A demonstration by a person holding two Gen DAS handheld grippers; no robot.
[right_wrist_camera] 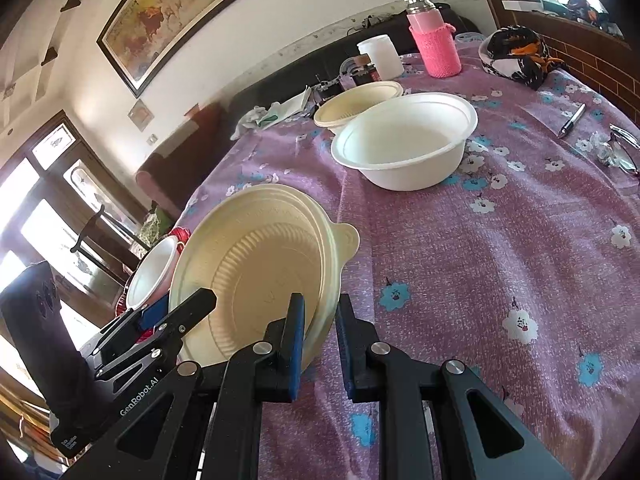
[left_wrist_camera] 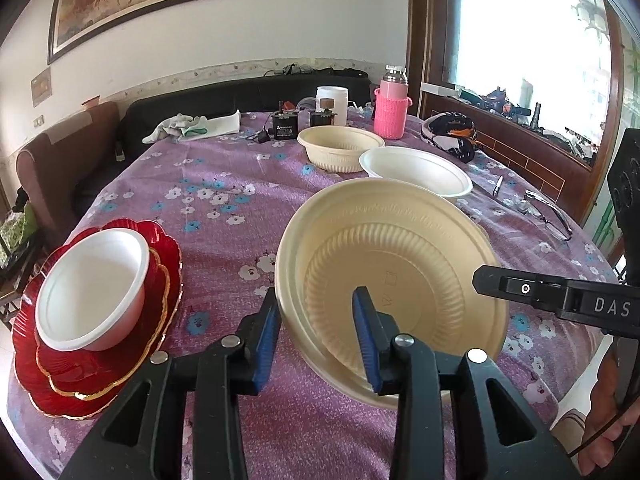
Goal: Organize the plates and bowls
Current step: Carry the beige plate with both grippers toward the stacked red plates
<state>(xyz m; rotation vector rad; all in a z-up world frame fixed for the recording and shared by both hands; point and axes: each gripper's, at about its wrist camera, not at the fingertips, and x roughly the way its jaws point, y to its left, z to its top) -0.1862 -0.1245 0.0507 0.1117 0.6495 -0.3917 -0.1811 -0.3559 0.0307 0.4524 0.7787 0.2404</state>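
Tilted cream bowl (left_wrist_camera: 392,288) on edge between both grippers: right gripper (right_wrist_camera: 318,344) jaws clamped on its near rim, left gripper (left_wrist_camera: 316,336) jaws astride its opposite rim, slack. Red plates (left_wrist_camera: 100,360) just left.

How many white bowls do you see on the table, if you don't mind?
2: one white bowl sits on the stacked red plates at the near left; the other white bowl stands mid-table beside the cream bowl. None appears hidden.

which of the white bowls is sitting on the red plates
The smaller white bowl, stacked on the red plates at the table's left edge. The wider white bowl sits directly on the tablecloth.
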